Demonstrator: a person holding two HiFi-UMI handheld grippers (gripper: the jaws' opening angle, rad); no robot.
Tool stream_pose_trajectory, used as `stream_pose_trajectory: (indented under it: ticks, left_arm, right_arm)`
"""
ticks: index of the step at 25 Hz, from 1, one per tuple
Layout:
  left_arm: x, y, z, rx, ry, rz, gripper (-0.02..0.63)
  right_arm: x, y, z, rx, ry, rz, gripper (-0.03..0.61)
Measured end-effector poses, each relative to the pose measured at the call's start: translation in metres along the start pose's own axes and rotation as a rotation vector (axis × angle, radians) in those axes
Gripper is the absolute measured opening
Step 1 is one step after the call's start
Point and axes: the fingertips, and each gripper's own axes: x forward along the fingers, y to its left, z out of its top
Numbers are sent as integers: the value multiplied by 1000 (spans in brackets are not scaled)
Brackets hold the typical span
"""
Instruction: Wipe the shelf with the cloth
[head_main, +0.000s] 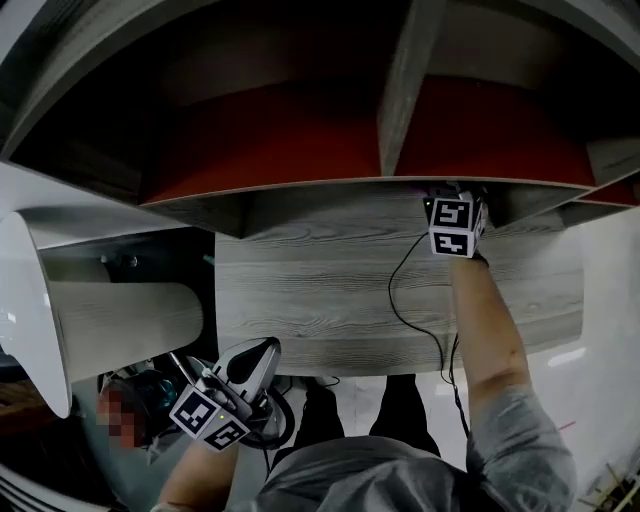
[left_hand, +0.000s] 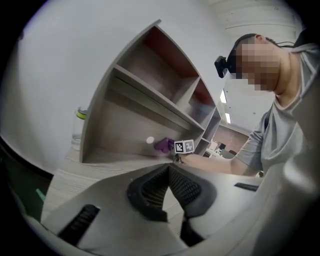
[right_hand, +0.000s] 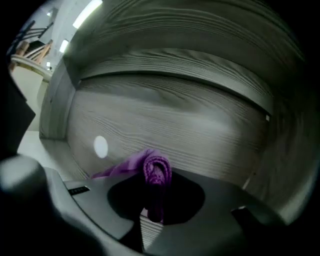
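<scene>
Cloth: we see the cloth (right_hand: 156, 172) purple, knit-textured and bunched into a fold, inside the lowest compartment of the grey wood-grain shelf (left_hand: 125, 125).
Right gripper: on the right gripper (right_hand: 156, 192) the fingers are clenched on the cloth, and a loose tail trails left.
Left gripper: the left gripper (left_hand: 169, 172) has its fingers pressed together with nothing between them, low and apart from the shelf.
Left gripper view only: we find the cloth beside a white dot (left_hand: 150, 141), and a clear bottle (left_hand: 79, 127) outside the shelf wall.
Head view only: a shelf board hides the cloth from us.

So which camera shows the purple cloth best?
The right gripper view: the cloth sits bunched in the right claw, close up. The left gripper view shows it small and distant; the head view hardly shows it.
</scene>
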Motion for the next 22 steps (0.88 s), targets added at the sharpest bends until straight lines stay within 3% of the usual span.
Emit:
stream_pose_trajectory:
  ticks: [5,11,13,15,19,22]
  left_arm:
    - [39,-28,-4,10,36,-53,11]
    - [30,-27,-8,-7,19,-39,11]
    - [10,-15,-10,-13,7,-20,11]
    - [-18,5,-12,-18,-4,6,11]
    - [-76,43,-23,-57,-48,80,11]
    - [-111,66,-27,-65,-72,116,11]
  right_arm:
    - [-14,-97,-42,184,93,-186,63]
    - [-16,-122,-47,272,118,-269,63]
    - [-19,-108,-31,280,100,-270,61]
    - [-16,-44,0,218,47,-160,63]
    - [3,188,59,-75,-63,244,63]
    - [17,337,76,-269,-73,440,64]
